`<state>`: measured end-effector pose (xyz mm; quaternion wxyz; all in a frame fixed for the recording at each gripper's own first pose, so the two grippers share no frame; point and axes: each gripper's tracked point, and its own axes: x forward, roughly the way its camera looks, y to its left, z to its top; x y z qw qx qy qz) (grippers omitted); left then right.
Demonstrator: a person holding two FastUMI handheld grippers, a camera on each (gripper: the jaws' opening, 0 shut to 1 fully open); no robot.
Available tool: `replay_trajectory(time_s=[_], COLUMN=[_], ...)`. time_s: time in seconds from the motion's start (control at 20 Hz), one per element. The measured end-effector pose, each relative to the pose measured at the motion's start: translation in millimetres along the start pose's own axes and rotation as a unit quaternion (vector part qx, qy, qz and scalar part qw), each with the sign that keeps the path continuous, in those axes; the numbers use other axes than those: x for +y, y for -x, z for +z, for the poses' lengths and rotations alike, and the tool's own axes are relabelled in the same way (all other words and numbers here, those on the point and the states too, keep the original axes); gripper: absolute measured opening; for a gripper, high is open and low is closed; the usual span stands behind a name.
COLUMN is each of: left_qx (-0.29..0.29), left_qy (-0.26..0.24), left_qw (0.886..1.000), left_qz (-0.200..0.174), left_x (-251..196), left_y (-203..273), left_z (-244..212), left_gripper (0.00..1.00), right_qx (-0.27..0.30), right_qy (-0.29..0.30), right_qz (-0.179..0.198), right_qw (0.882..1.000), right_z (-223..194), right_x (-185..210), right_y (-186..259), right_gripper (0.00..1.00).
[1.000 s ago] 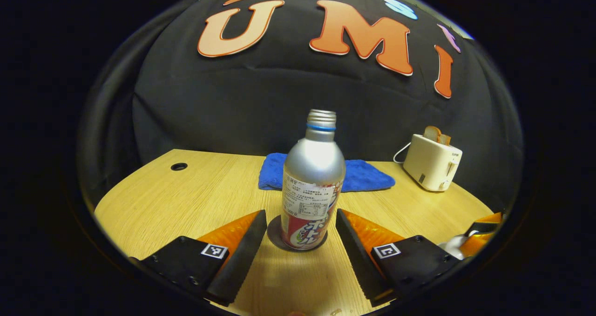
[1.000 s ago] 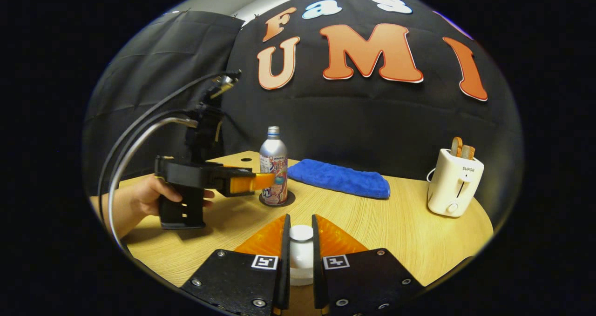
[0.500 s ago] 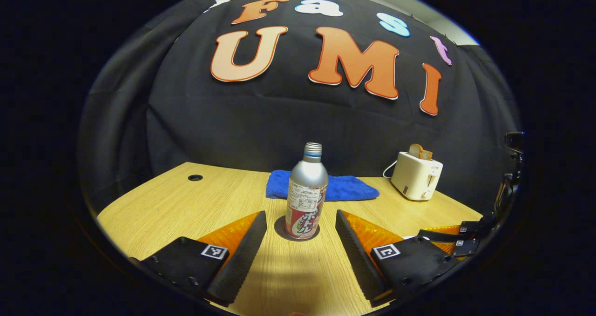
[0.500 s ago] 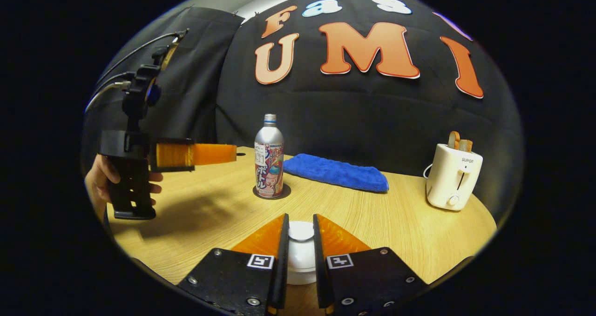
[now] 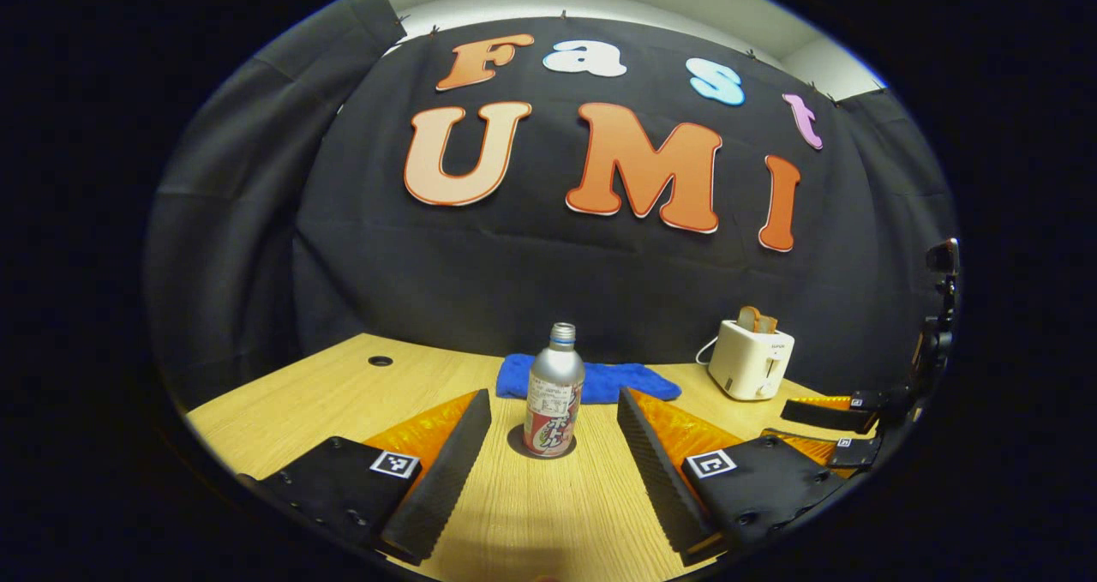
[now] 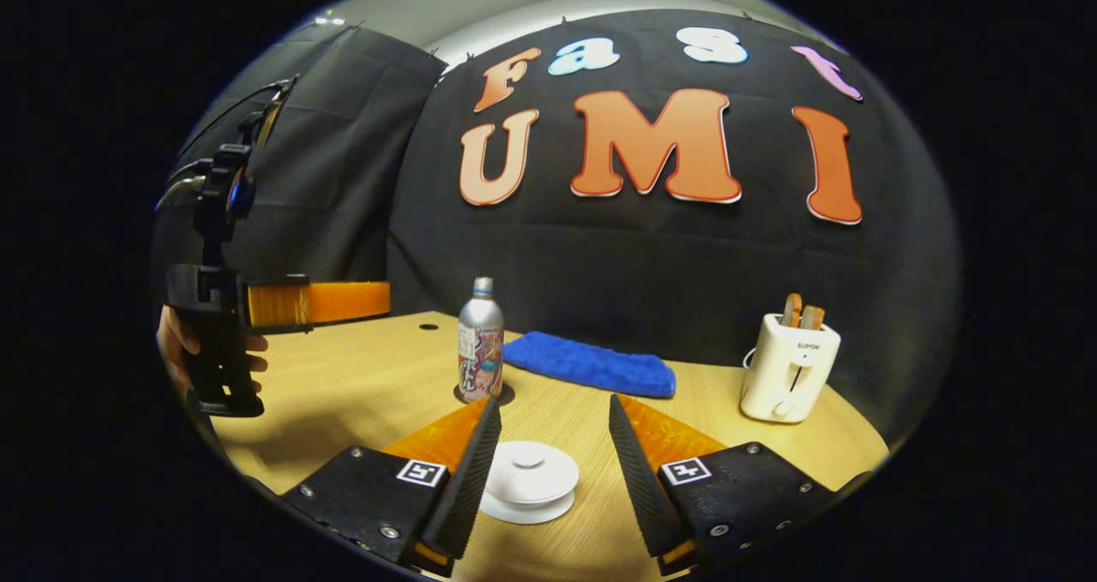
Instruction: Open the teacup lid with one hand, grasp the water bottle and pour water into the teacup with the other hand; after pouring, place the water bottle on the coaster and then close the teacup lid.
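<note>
Left hand-held gripper (image 5: 553, 445) spread wide, nothing between its fingers — water bottle (image 5: 554, 391) stands upright on the dark coaster (image 5: 514, 441) further ahead, well clear. Right hand-held gripper (image 6: 548, 458) also spread, fingers either side of the white teacup lid (image 6: 529, 480) without touching it; lid sits closed on the cup, on the desk (image 6: 360, 385). Blue cloth (image 6: 590, 363) and toaster (image 6: 788, 366) behind.

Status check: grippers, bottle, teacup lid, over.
Left gripper open, clear of water bottle on coaster. Right gripper open around lid, seated. Nothing in the way.
</note>
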<state>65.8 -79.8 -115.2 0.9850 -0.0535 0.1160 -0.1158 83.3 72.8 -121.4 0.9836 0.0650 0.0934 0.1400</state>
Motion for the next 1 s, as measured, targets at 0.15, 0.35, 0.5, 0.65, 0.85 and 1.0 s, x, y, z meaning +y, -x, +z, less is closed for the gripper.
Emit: replay_trajectory(time_s=[0.15,0.35,0.5,0.65,0.85,1.0], left_qx=[-0.02,-0.054,-0.075,-0.089,-0.09,-0.09], left_qy=[-0.011,-0.014,-0.023,-0.039,-0.046,-0.052], left_qw=[1.0,0.998,0.997,0.995,0.994,0.994], left_qz=[-0.004,0.006,0.019,0.039,0.04,0.044], left_x=[-8.3,-11.6,-10.9,-8.4,-15.4,-17.2], left_y=[17.8,40.7,58.7,69.2,80.3,86.1], left_z=[15.6,38.6,48.8,49.6,45.0,42.1], left_gripper=[0.94,0.97,1.0,0.97,0.94,0.97], right_qx=[-0.032,-0.073,-0.09,-0.105,-0.106,-0.102], right_qy=[0.017,0.031,0.035,0.039,0.024,0.021], right_qz=[-0.016,-0.035,-0.044,-0.062,-0.07,-0.076], right_qw=[0.999,0.996,0.994,0.992,0.992,0.992], right_z=[27.4,62.8,76.3,82.2,78.5,74.9], right_x=[-9.3,-18.3,-19.1,-22.7,-25.0,-28.1], right_y=[20.8,46.3,61.1,69.9,77.6,80.7], right_gripper=[0.81,0.83,0.85,0.86,0.87,0.87])
